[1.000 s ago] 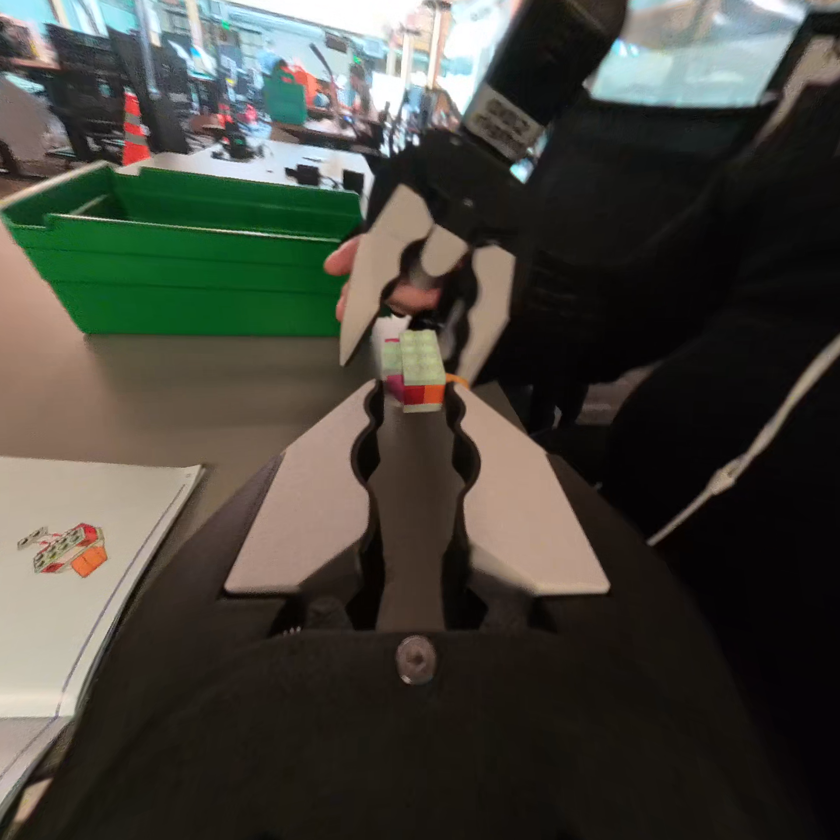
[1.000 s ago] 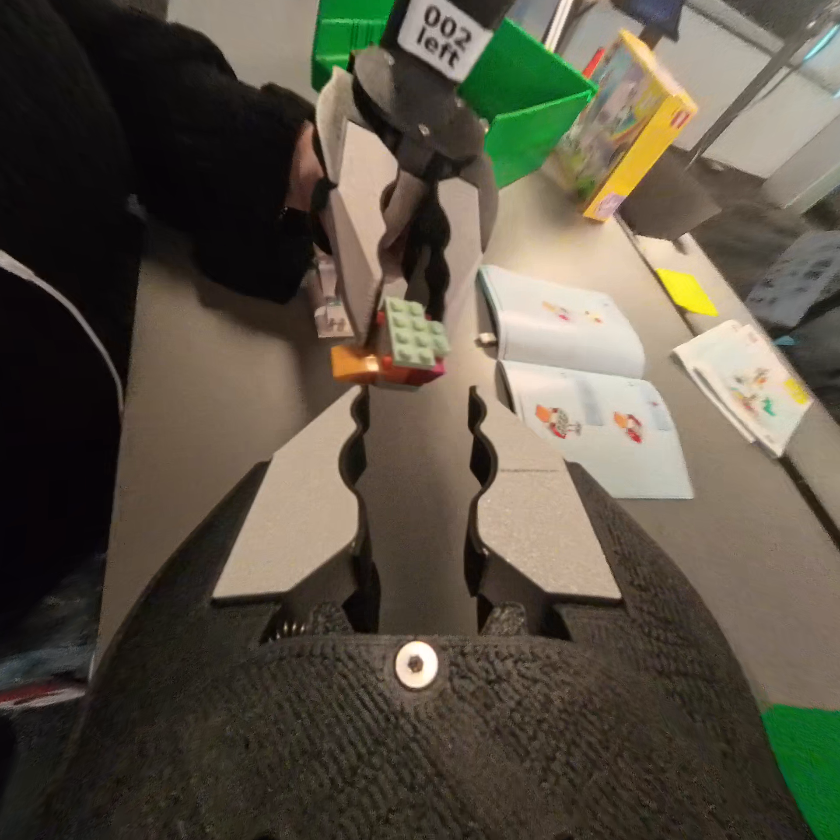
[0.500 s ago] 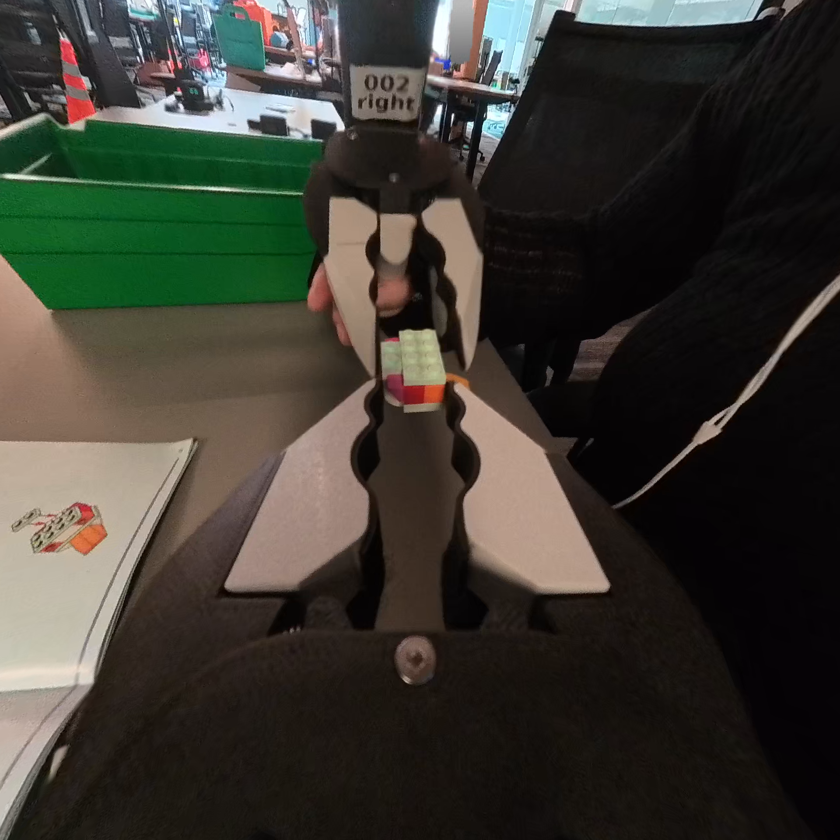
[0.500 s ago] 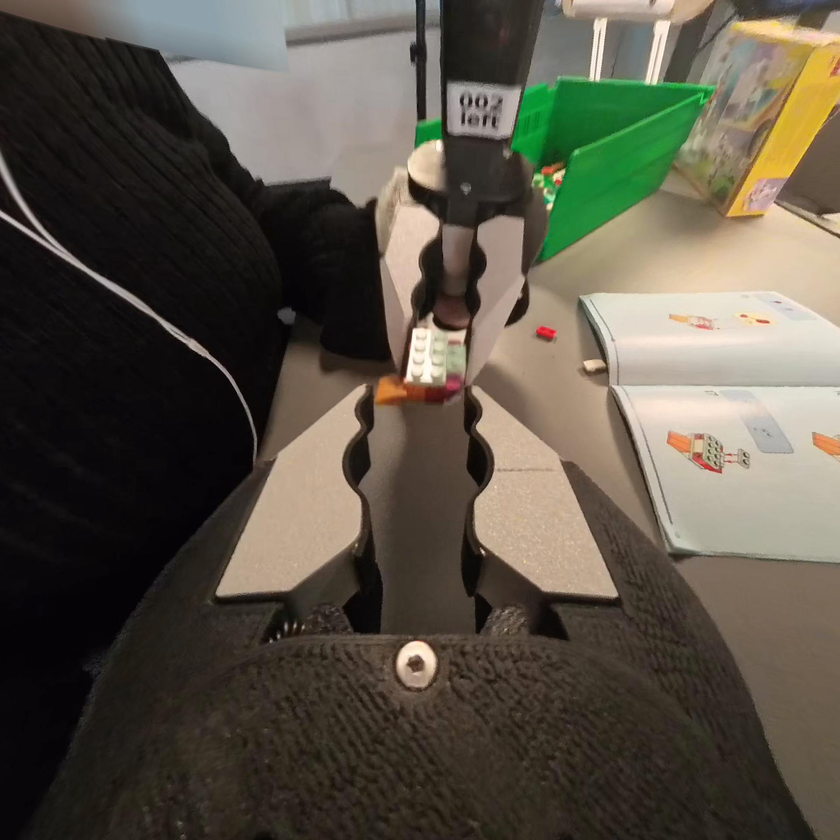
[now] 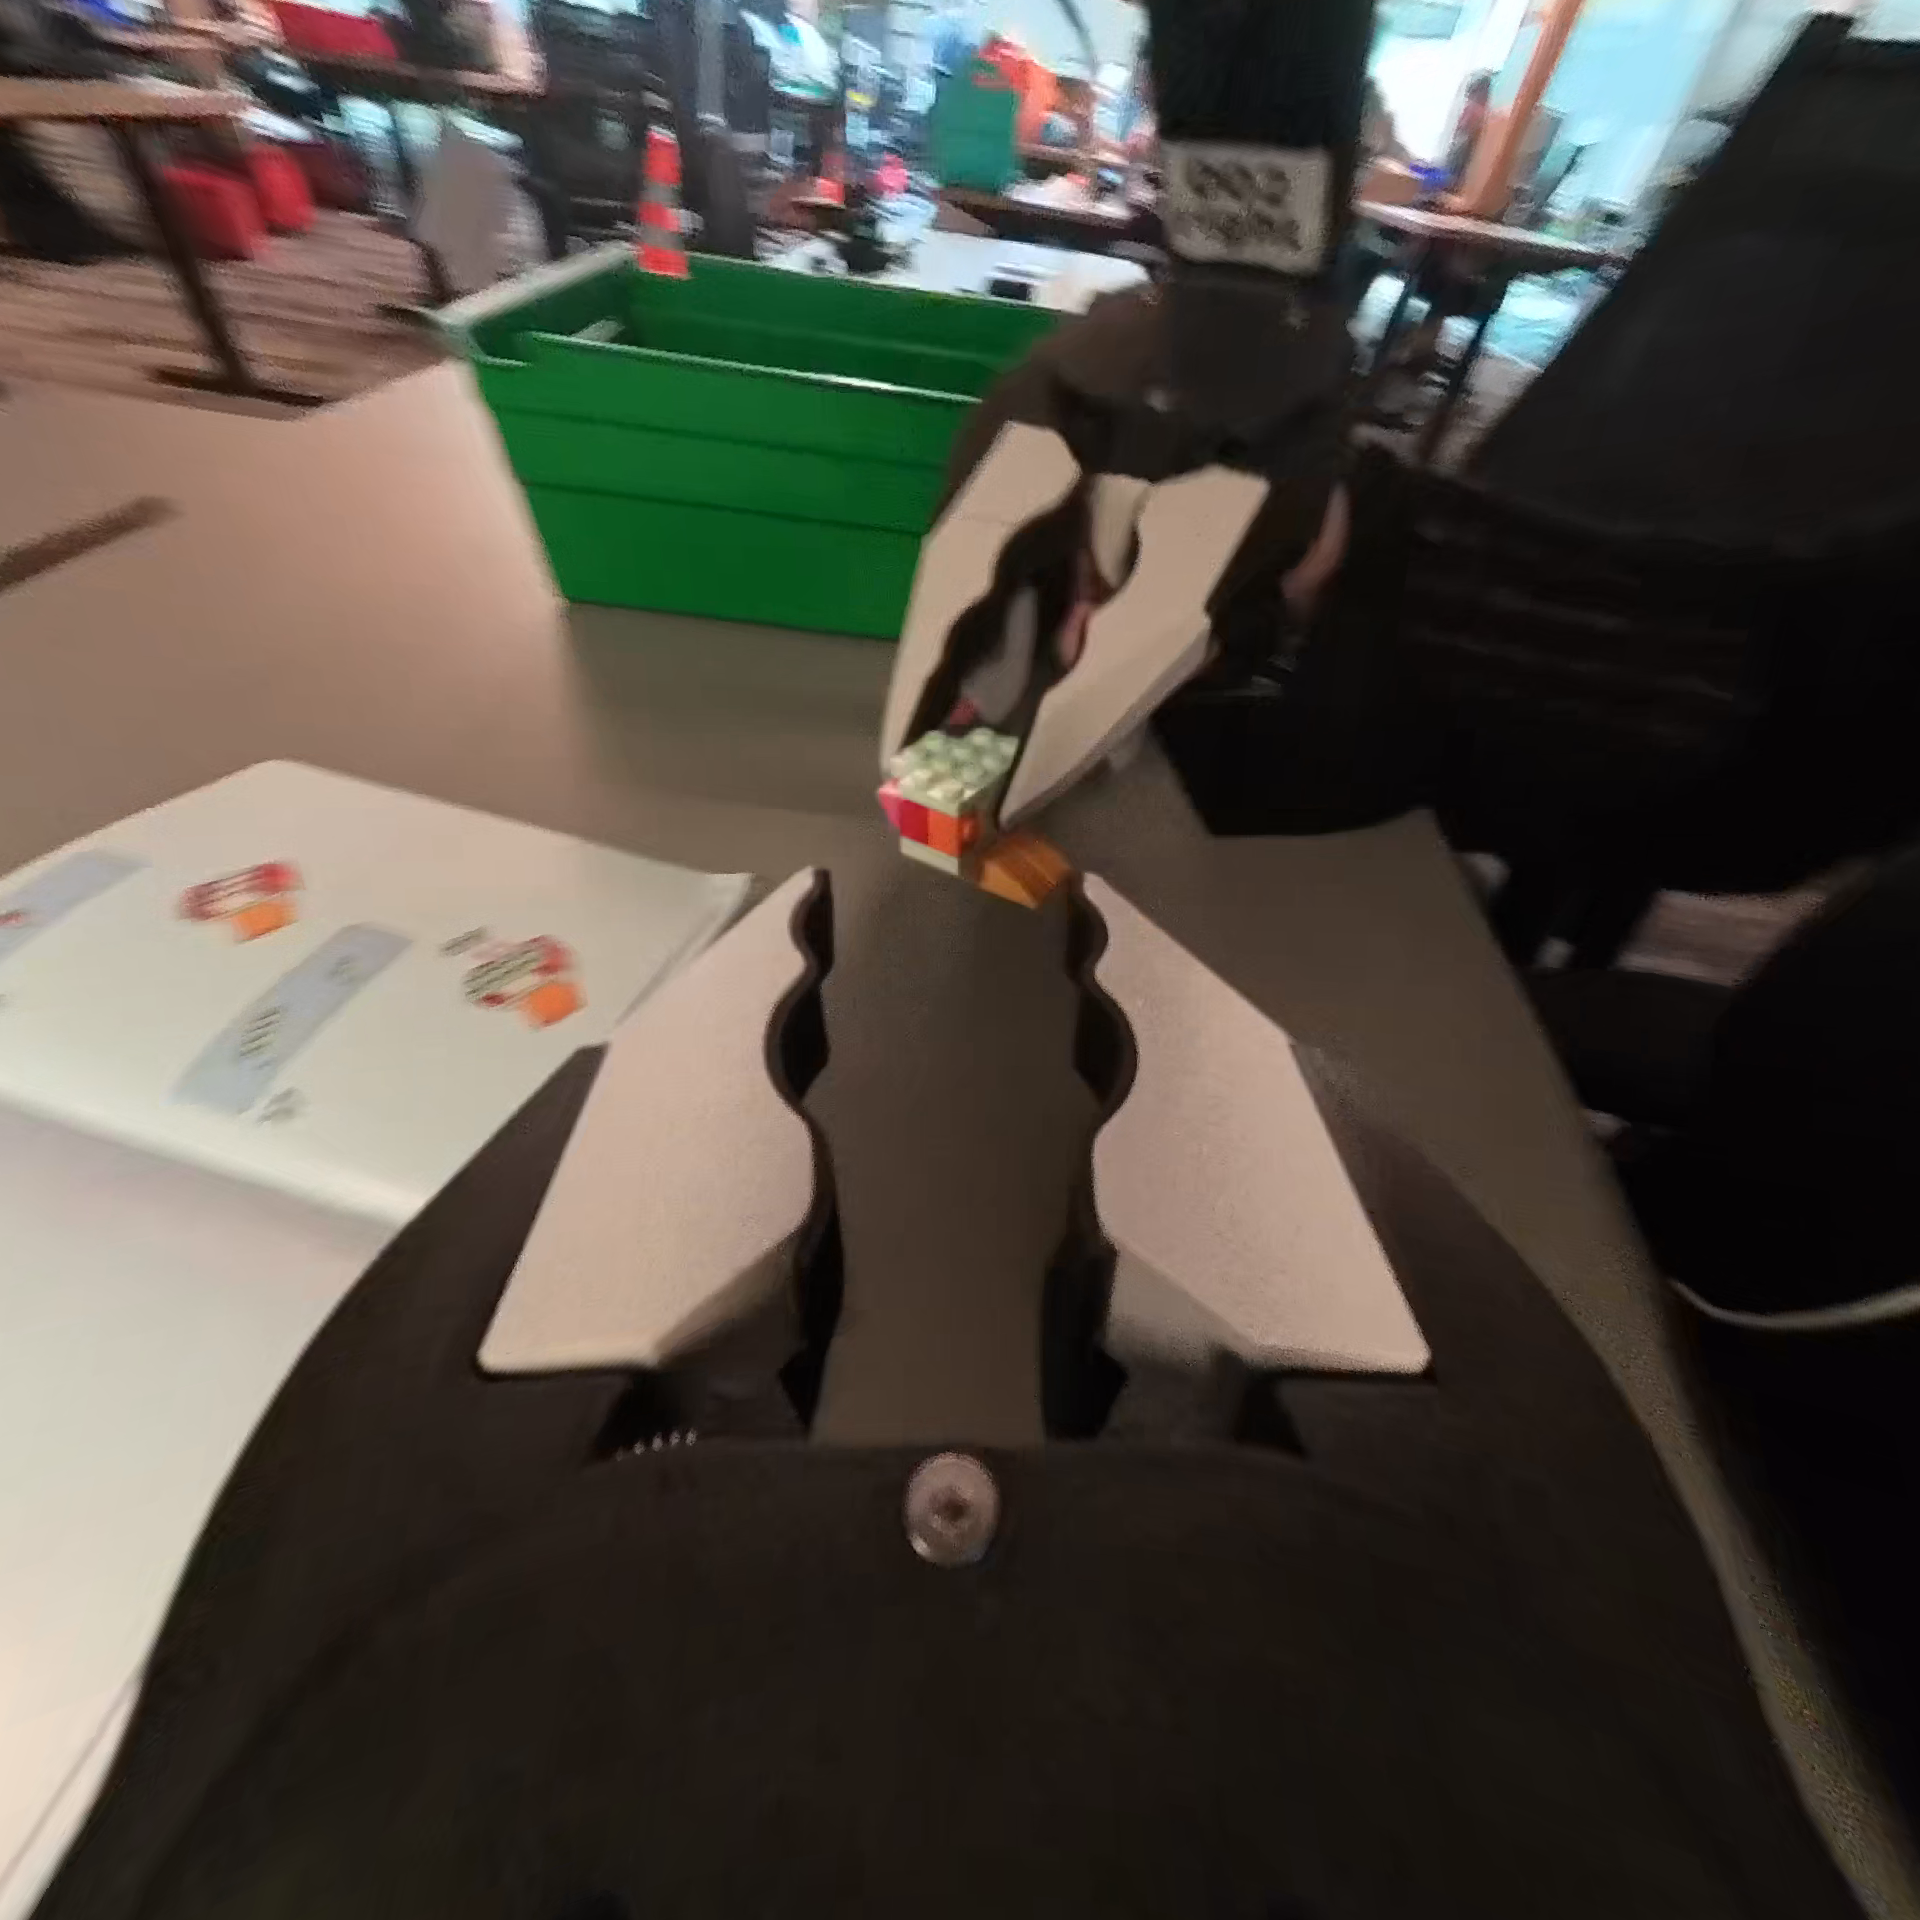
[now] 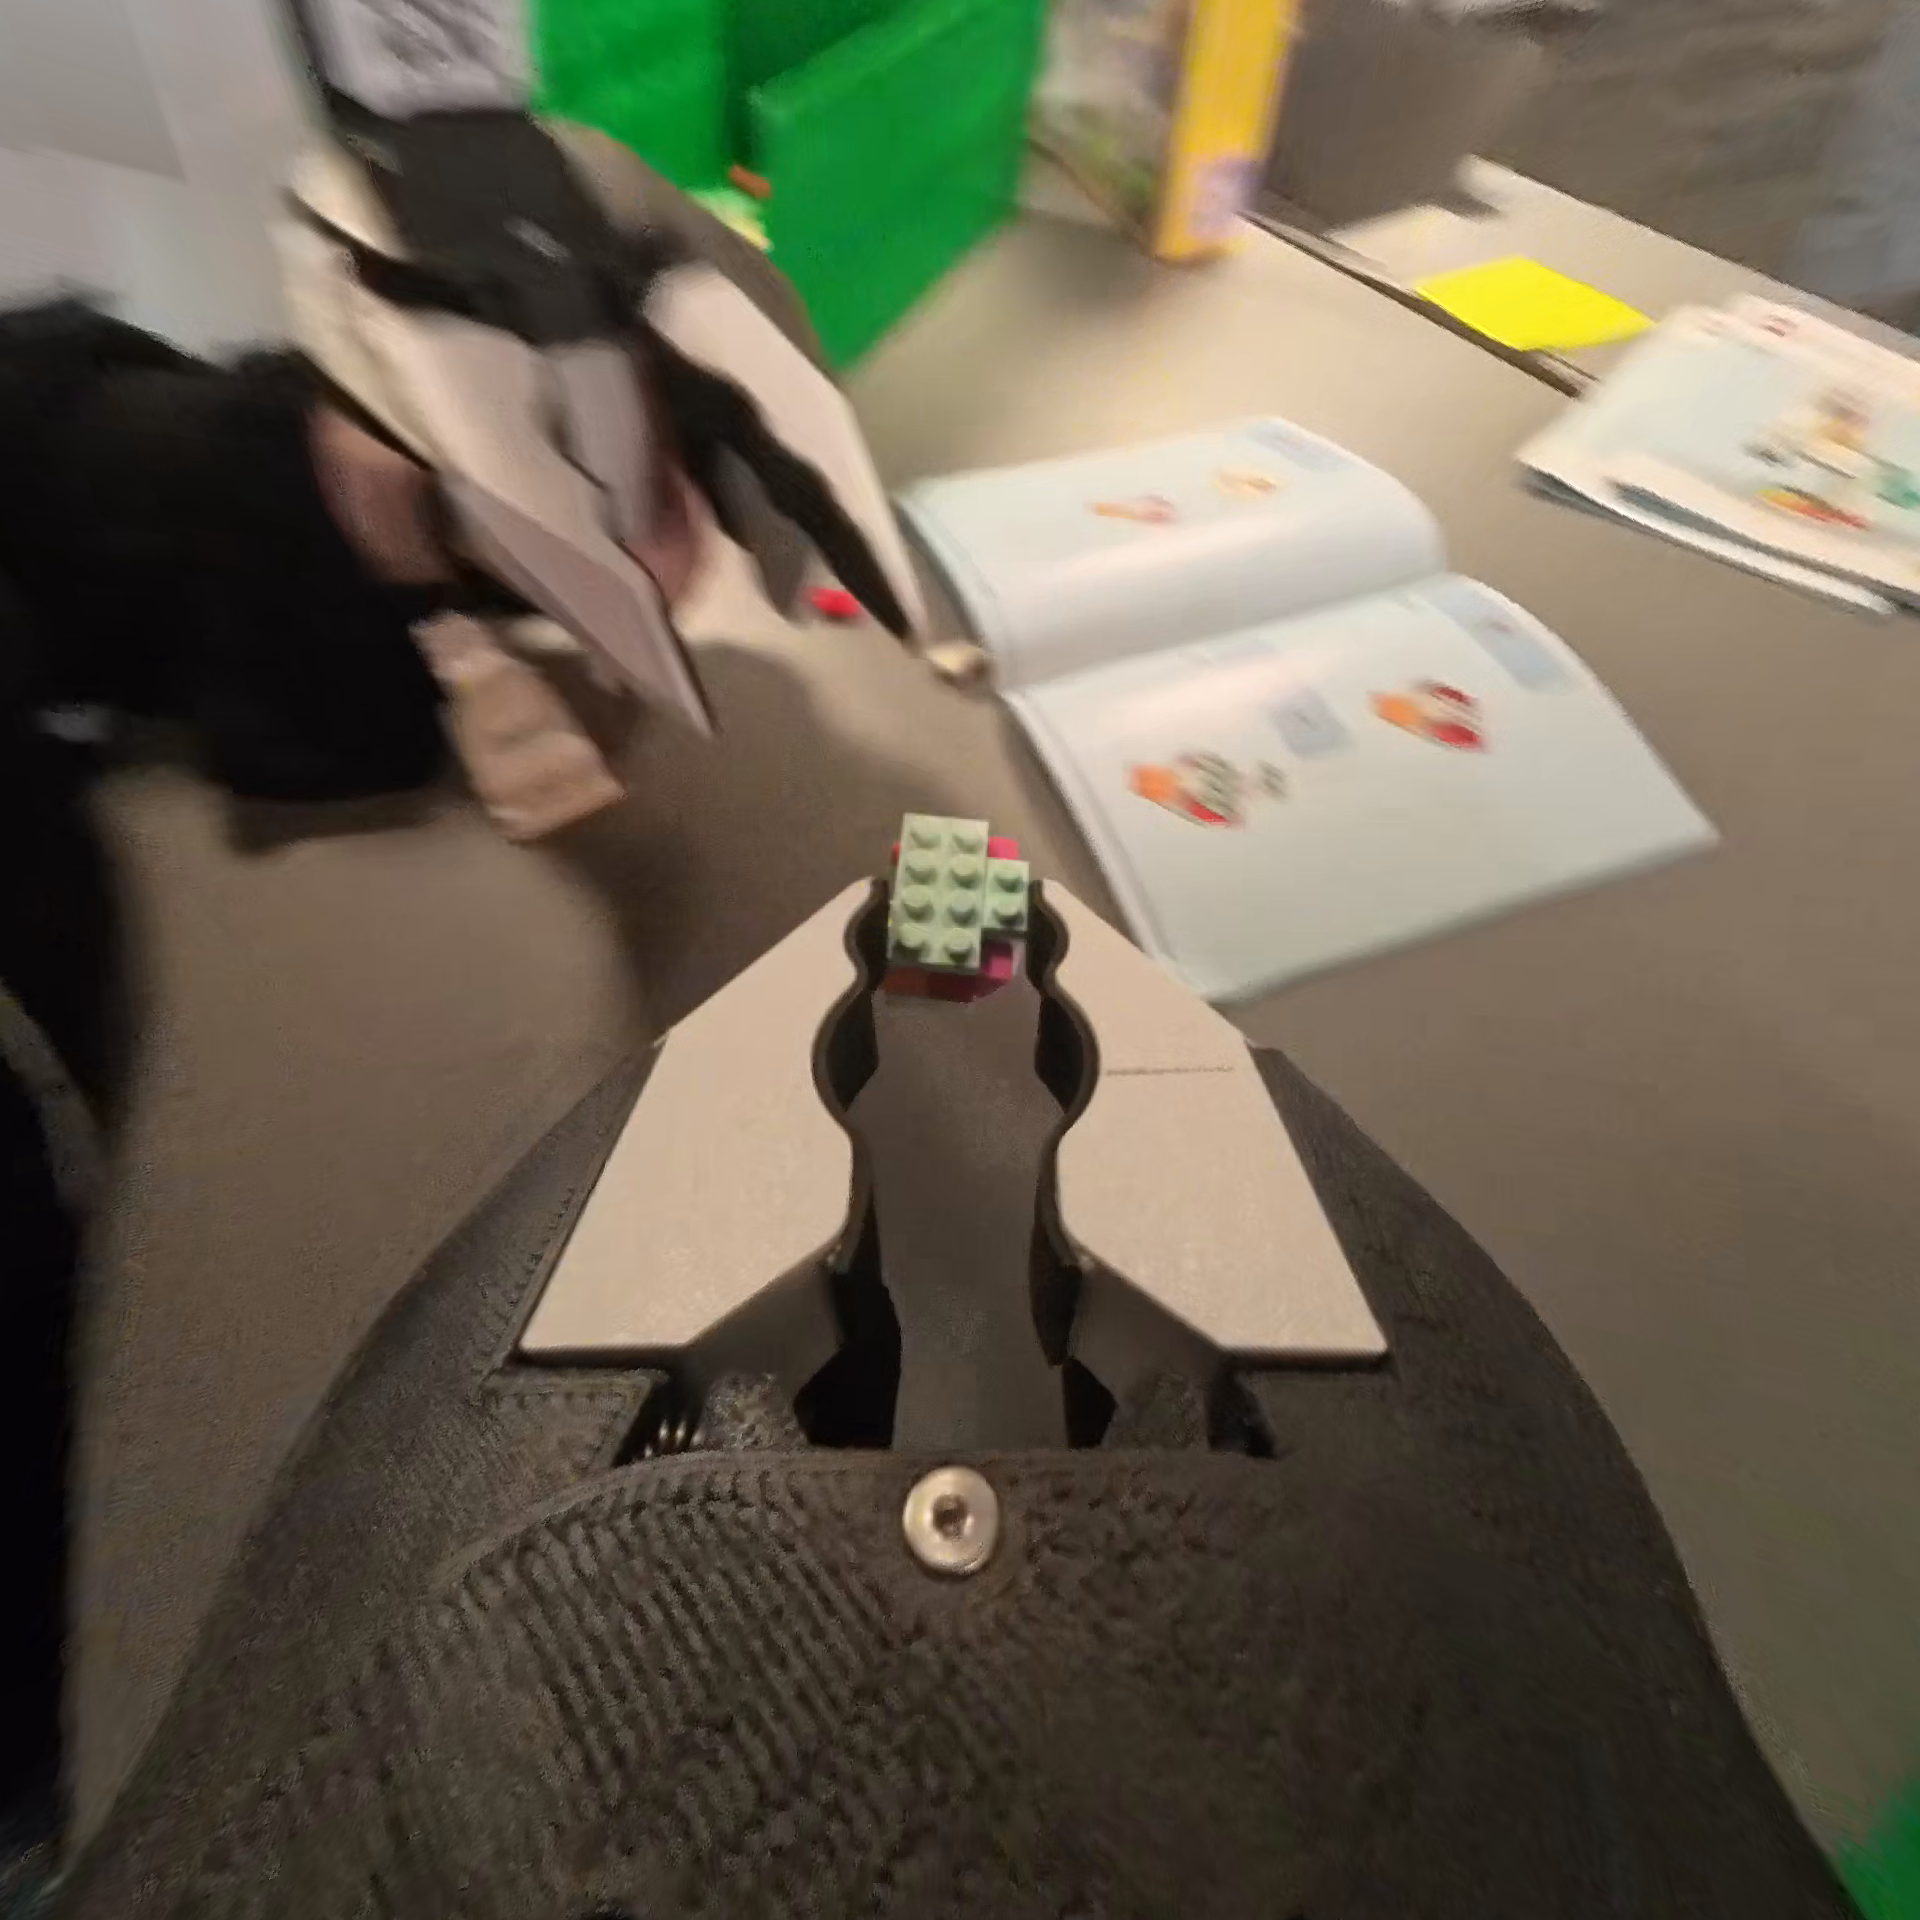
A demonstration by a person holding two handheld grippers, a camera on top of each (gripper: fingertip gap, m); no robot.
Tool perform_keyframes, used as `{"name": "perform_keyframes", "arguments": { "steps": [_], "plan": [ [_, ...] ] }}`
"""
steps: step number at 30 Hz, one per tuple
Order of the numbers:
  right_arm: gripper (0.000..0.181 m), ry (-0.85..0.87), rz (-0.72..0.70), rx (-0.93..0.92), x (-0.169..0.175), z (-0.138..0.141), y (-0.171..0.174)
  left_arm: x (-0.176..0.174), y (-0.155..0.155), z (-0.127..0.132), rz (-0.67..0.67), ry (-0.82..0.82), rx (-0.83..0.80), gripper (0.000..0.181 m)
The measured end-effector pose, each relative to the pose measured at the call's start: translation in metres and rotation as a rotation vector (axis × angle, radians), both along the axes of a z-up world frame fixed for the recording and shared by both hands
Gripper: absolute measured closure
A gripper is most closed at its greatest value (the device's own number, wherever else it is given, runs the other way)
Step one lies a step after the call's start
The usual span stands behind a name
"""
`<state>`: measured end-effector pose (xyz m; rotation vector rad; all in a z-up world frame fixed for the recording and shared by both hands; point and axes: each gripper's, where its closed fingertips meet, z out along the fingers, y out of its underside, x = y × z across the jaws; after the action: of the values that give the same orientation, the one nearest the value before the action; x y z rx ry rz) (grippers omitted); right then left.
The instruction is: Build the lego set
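Right gripper [image 6: 961, 894] squeezing small lego block stack with pale green top, pink and orange underneath [image 6: 954, 902], sitting between its fingertips, lifted above grey table [image 6: 1455, 1091]. Left gripper [image 5: 948, 894] holding nothing, fingers staying apart, stack just past its tips. Open instruction booklet [image 6: 1351, 748] lying right of right fingers.

Yellow sheet [image 6: 1527, 301] beside loose booklet [image 6: 1756, 468]; cone [image 5: 662, 213] behind.
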<state>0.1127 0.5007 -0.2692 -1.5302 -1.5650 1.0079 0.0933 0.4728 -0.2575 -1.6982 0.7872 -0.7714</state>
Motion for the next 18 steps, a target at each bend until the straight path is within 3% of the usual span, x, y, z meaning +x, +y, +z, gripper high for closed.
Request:
{"name": "perform_keyframes", "arguments": {
  "steps": [2,5,12,18],
  "plan": [
    [0.156,-0.062,-0.154,0.072,0.009,-0.015,0.028,-0.021,0.010,0.007,0.105,-0.039,0.020,0.137],
    [0.157,-0.119,-0.276,0.129,0.020,-0.029,0.049,-0.047,0.019,0.018,0.205,-0.108,0.036,0.137],
    [0.156,-0.198,-0.324,0.165,0.028,-0.049,0.059,-0.062,0.017,0.030,0.290,0.006,0.235,0.137],
    [0.129,-0.123,-0.362,0.163,0.031,-0.033,0.060,-0.059,0.021,0.020,0.299,0.059,0.226,0.136]
  ]
}}
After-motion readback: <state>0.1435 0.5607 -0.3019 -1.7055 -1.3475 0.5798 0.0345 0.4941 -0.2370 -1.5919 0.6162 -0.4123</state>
